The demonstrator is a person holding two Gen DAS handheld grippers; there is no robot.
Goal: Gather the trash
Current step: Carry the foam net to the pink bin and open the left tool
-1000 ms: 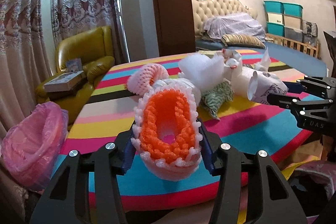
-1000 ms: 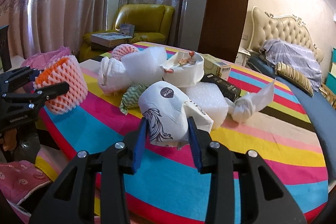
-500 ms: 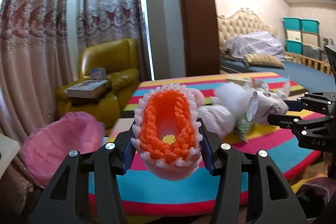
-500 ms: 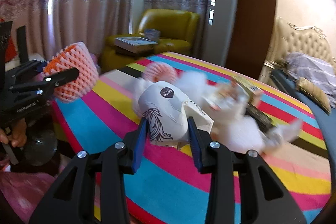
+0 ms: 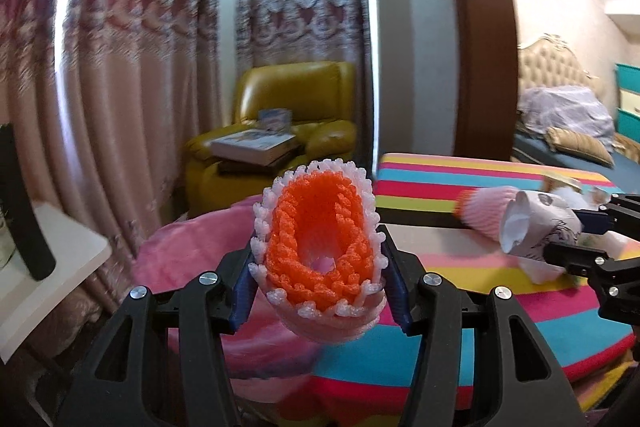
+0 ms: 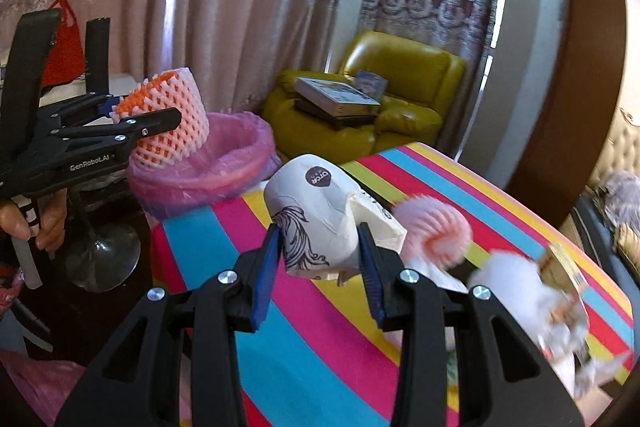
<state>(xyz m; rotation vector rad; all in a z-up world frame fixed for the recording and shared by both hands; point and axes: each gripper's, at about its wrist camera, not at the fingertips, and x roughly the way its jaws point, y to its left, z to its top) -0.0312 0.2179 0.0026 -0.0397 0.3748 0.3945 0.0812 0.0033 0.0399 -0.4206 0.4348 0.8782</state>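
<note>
Left wrist view: the left gripper clamps an orange foam fruit net over the pink-lined bin, release seemingly next.

Right wrist view: the right gripper grips a crumpled paper cup above the striped surface, carrying it binward.

A home bedroom, plainly lived in: tufted cream headboard with rumpled bedding and a striped pillow to the right of the rainbow-striped table. Behind that table, a mustard leather armchair stacked with books, backed by floor-length pink curtains with lace trim. Left of the table, just beside its edge, a bin lined with a pink bag; far right of the headboard, teal storage boxes.
</note>
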